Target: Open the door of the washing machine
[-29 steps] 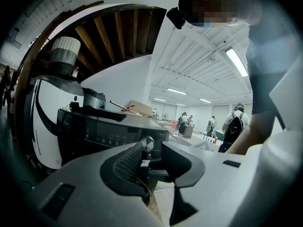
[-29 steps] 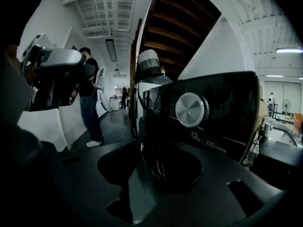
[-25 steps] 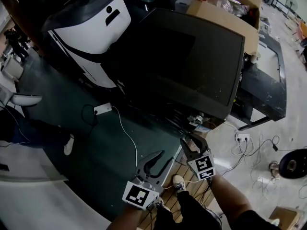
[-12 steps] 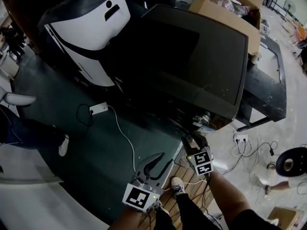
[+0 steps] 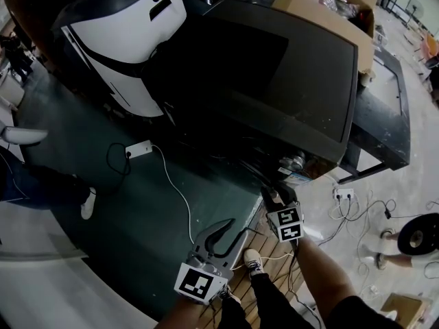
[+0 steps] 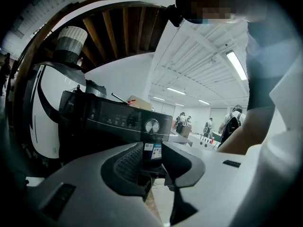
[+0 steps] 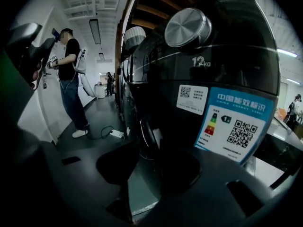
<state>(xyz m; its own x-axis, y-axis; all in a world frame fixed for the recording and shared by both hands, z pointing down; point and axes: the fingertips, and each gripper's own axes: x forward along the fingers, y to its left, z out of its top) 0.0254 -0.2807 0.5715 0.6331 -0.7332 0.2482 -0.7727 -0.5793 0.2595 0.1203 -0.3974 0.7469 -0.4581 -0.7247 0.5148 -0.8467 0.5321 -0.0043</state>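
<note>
Green floor [image 5: 137,211], left hand-held gripper [image 5: 236,226] ajar, empty, right hand-held gripper [image 5: 275,196] opening around washing machine [image 5: 288,81] edge

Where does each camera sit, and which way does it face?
Head view: on the person's head, steeply down at the washing machine; shows left hand-held gripper and right hand-held gripper.
Left gripper view: on that hand-held gripper, facing the control panel; own open jaws show.
Right gripper view: on that hand-held gripper, close to the energy label; jaws opening, machine's front edge in their gap.
Both gripper views share the knob.
</note>
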